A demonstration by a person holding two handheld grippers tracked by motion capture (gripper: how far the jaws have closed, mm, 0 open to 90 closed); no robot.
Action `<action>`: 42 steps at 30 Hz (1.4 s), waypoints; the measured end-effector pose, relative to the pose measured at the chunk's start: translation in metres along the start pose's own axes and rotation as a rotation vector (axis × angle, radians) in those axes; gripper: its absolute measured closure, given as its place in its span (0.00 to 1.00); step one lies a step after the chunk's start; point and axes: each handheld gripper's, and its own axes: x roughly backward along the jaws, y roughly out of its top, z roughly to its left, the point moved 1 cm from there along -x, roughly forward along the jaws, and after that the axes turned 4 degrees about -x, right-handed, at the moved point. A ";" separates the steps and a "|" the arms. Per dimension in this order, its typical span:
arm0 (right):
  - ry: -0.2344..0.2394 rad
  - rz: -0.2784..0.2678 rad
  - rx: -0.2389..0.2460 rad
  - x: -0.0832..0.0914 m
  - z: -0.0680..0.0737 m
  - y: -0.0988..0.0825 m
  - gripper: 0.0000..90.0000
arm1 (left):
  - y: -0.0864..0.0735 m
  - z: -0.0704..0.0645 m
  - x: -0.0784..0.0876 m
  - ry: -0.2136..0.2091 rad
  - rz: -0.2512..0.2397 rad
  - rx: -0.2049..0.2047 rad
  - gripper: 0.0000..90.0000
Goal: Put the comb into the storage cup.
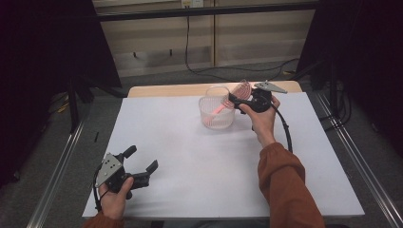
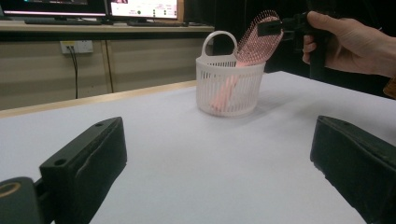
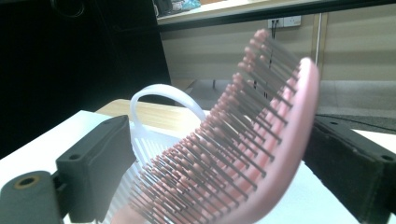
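High view: I see the pink hairbrush (image 1: 236,95) standing handle-down in the white basket (image 1: 216,115), right gripper (image 1: 236,100) at its head. Left gripper view: left gripper (image 2: 215,163) gapes empty, well short of the basket (image 2: 229,86). Right gripper view: jaws parted around the brush head (image 3: 243,158), the right jaw just beside its back.

Pink brush (image 3: 261,154) btwn open tool (image 3: 219,168) jaws, over white basket (image 3: 154,121).

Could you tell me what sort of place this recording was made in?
Probably a lab or office workroom set up for recording: a table under a plain white sheet, metal rails along its sides, computer monitors on a bench behind, and wall sockets with trailing cables.
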 end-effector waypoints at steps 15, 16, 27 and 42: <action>0.007 -0.027 0.036 0.008 0.003 0.007 0.05 | 0.000 0.003 0.001 0.017 -0.002 0.011 0.04; 0.007 -0.030 0.041 0.008 0.004 0.008 0.04 | 0.001 0.003 0.000 0.017 -0.005 0.014 0.04; 0.011 -0.035 0.072 0.018 0.007 0.012 0.01 | 0.000 0.005 0.001 0.027 -0.004 0.008 0.04; -0.002 -0.051 0.114 0.032 0.009 0.013 0.00 | -0.001 0.007 0.003 0.040 -0.009 0.036 0.04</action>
